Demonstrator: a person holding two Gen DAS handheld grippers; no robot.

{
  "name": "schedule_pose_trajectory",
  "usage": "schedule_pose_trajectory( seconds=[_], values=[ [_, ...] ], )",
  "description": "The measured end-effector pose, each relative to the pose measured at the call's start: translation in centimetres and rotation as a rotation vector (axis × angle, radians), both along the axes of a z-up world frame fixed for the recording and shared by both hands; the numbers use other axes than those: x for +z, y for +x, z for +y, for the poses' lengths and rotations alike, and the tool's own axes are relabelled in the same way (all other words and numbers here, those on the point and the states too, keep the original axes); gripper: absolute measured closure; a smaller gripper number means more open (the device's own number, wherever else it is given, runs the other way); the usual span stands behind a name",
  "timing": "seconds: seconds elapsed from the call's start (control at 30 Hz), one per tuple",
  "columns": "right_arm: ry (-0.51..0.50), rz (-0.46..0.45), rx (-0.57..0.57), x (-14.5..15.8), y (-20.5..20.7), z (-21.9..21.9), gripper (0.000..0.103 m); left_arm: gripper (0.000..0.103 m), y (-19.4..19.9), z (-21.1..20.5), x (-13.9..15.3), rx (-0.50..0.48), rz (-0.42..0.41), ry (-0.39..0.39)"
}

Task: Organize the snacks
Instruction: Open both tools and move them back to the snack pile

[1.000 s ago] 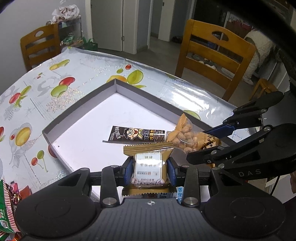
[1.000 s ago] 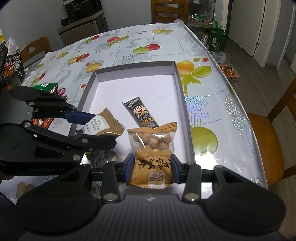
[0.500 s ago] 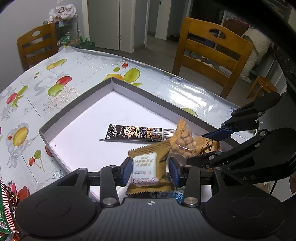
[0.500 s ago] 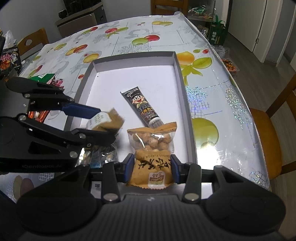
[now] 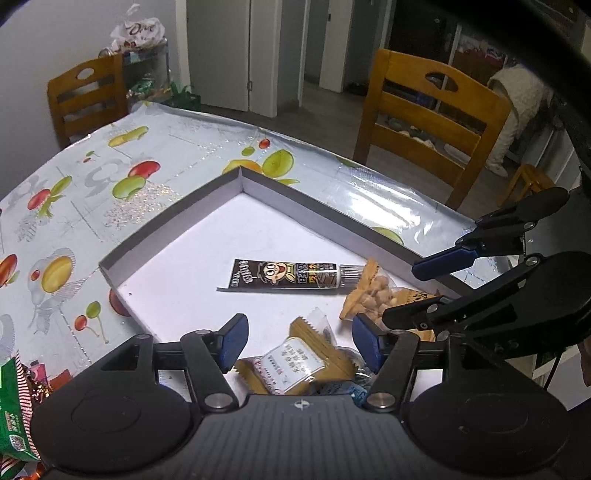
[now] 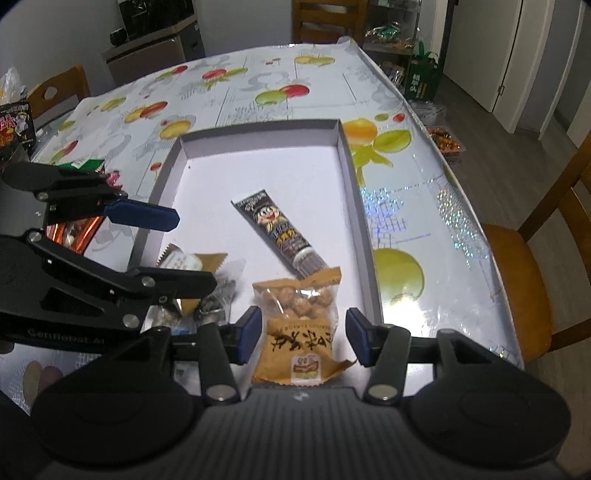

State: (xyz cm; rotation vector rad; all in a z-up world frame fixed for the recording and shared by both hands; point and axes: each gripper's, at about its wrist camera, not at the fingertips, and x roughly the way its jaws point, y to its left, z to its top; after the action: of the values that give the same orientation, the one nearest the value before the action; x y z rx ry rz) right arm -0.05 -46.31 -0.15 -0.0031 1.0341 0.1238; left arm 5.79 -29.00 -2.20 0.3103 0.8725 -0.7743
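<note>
I have three snacks in the tray (image 6: 354, 192): the tube (image 6: 277, 229) mid-frame, the peanut bag (image 6: 299, 332) between my opening right gripper (image 6: 303, 338), the biscuit pack (image 5: 291, 365) under my opening left gripper (image 5: 299, 343), neither pinched; more wrappers (image 5: 14, 413) wait on the desk (image 5: 74, 206), lower left

tool (image 6: 140, 254): "GenRobot AI" | bag (image 5: 138, 31): "Dove"

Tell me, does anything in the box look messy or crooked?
A little. The gold wafer packet lies tilted on top of other wrappers near the box edge, and the dark tube snack lies slanted, its end tucked under the peanut bag. Nothing is spilled or torn.
</note>
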Motion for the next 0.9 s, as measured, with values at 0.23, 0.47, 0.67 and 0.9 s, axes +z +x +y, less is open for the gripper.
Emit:
schedule_pose_trajectory(
  seconds=[0.23,0.47,0.67,0.9],
  values=[
    [0.0,-0.052,0.005,1.1,0.3,0.6,0.046,0.029,-0.2,1.3,0.6,0.027,-0.018,-0.009],
    [0.011,-0.085,0.055,1.7,1.1,2.4,0.045,0.028,-0.3,3.7,1.0,0.093,-0.032,-0.007],
    [0.021,-0.11,0.104,2.1,2.1,4.3,0.044,0.028,-0.4,6.2,1.4,0.166,-0.042,-0.007],
    [0.036,-0.126,0.157,2.5,3.2,6.5,0.044,0.027,-0.5,8.5,1.7,0.234,-0.044,-0.001]
  ],
)
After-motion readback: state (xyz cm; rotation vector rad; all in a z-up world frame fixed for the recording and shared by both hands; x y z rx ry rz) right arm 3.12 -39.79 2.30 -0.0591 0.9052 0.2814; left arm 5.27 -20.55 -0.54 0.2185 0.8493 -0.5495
